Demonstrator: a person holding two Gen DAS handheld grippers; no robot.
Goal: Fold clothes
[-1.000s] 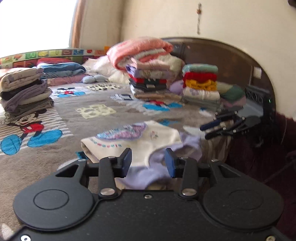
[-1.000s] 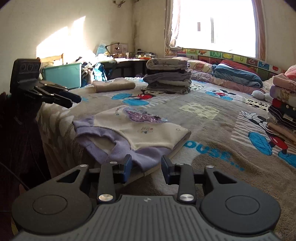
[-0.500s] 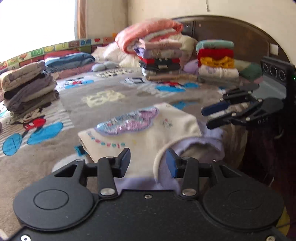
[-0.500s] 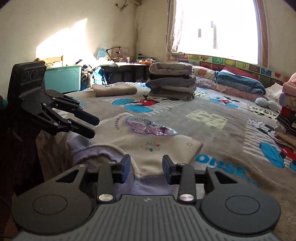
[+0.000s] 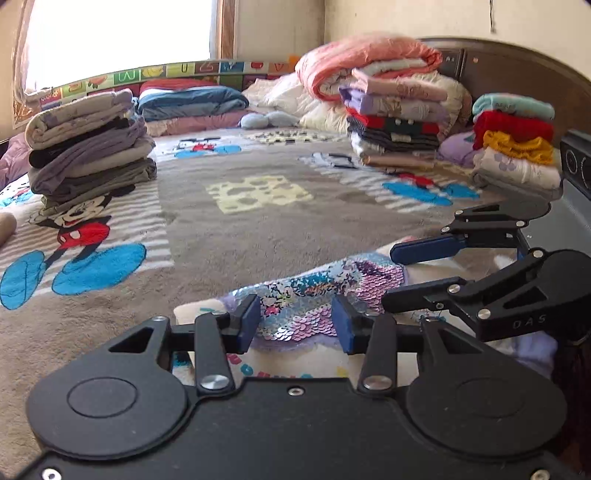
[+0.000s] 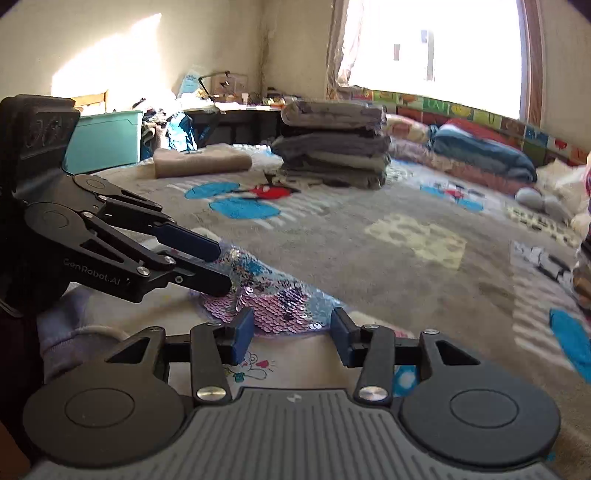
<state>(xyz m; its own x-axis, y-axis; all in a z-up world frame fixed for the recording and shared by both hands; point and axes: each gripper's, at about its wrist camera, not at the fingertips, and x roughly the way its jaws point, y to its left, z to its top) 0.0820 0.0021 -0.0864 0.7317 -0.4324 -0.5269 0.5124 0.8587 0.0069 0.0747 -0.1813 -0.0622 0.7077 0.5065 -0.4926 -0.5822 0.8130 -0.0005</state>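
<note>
Hovering low over the near edge of the bed, the left gripper [image 5: 294, 323] has its blue-padded fingers spread apart with nothing between them but air; under the gap lies the sequin patch [image 5: 306, 295] on the front of a cream sweater [image 6: 295, 350]. The right gripper [image 6: 291, 334] sits the same way, fingers parted and empty, just above the same patch. Each one shows up in the other's view, coming in from the side with its fingers apart, one tip close over the sequins, though I cannot tell whether it touches them.

The sweater lies flat at the edge of the bed, folded, its lilac sleeve [image 6: 70, 332] bunched beside the left gripper. Under it is a grey blanket [image 5: 258, 236] printed with cartoon mice and blue shapes.

Farther out there are folded piles. One stack of grey and purple clothes [image 5: 88, 147] stands well apart from the sweater, toward the window [image 5: 118, 33]. A taller pile topped with a pink quilt [image 5: 369, 62] rests near the dark headboard [image 5: 517, 74], and just beside it is a smaller stack in teal, red, yellow and white [image 5: 513, 144]. A single beige folded piece [image 6: 201, 162] lies alone near the far edge, with a teal box [image 6: 105, 138] beyond it.
</note>
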